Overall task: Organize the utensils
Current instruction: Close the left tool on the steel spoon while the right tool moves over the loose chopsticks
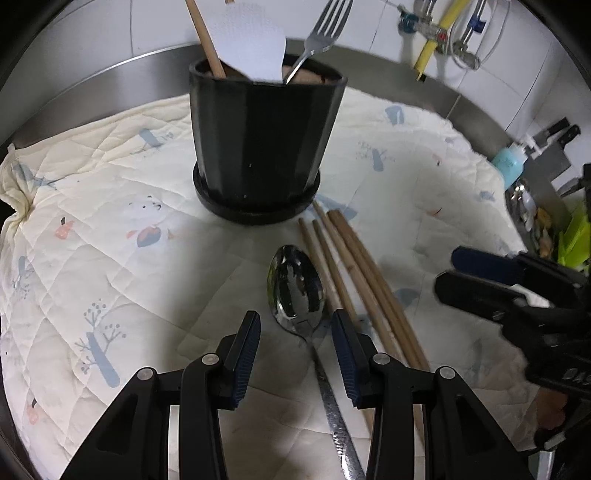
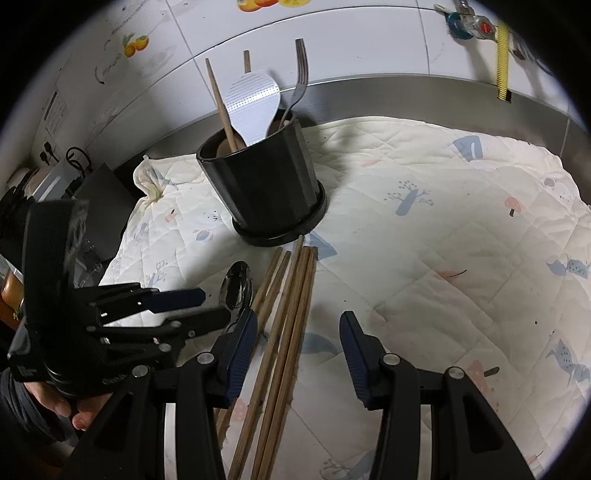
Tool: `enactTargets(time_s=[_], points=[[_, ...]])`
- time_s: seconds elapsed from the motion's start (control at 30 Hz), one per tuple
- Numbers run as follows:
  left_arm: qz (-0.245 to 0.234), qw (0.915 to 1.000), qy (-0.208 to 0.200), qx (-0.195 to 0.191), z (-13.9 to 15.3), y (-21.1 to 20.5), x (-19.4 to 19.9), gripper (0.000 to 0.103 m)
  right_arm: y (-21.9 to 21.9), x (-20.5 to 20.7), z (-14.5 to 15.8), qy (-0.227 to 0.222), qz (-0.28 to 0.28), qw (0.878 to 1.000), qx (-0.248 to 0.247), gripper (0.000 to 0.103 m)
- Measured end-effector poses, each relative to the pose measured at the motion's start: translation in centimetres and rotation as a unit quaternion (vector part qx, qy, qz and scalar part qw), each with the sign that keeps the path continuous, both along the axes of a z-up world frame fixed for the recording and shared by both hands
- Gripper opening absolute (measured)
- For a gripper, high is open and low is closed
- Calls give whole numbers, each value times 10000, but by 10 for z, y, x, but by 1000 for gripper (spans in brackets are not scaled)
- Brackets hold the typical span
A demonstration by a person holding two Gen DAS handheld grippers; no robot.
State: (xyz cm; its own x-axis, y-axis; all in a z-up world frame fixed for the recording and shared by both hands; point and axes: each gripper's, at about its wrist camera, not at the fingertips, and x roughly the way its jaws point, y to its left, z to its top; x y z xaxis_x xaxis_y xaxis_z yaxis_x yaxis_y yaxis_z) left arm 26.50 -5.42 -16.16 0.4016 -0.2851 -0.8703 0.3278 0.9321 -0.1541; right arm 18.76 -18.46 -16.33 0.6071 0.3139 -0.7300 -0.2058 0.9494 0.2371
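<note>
the left gripper (image 1: 295, 354) hangs low over the quilted cloth (image 1: 92, 258) with its jaws parted; the steel spoon (image 1: 295, 291) lies between them, its neck in the gap, and neither blue pad presses on it; whether a pad brushes the spoon cannot be told; the right gripper (image 2: 299, 354) also stands parted, jaws either side of the bundle of wooden chopsticks (image 2: 284, 332), gripping nothing; its left finger (image 2: 240, 350) sits just beside the outer sticks, the other one well clear on bare cloth; from the left wrist view the right gripper (image 1: 447, 269) shows at the far side of the chopsticks (image 1: 354, 273) from the spoon, jaws apart and empty; a hand (image 2: 70, 406) wraps the left gripper's grip.

taking the black holder (image 1: 258, 147) as the landmark: it stands upright on the cloth, with a white rice paddle (image 1: 251, 48), a fork (image 1: 321, 33) tines up and a wooden stick (image 1: 207, 40) standing in it; the spoon lies bowl up just in front of its base, handle running toward the left gripper; the chopsticks lie side by side beside the spoon, tips nearly at the holder's base, roughly parallel, fanning slightly.
</note>
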Motion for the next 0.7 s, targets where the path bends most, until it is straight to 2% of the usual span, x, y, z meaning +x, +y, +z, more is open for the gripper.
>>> enactTargets(time_s=[0.13, 0.7], points=[[31, 9999, 100, 37, -8, 0, 5, 43, -2, 0, -2, 10, -19, 10000, 68, 51], [-82, 9985, -45, 545, -15, -32, 22, 43, -10, 2, -12, 140, -148, 9997, 144, 51]])
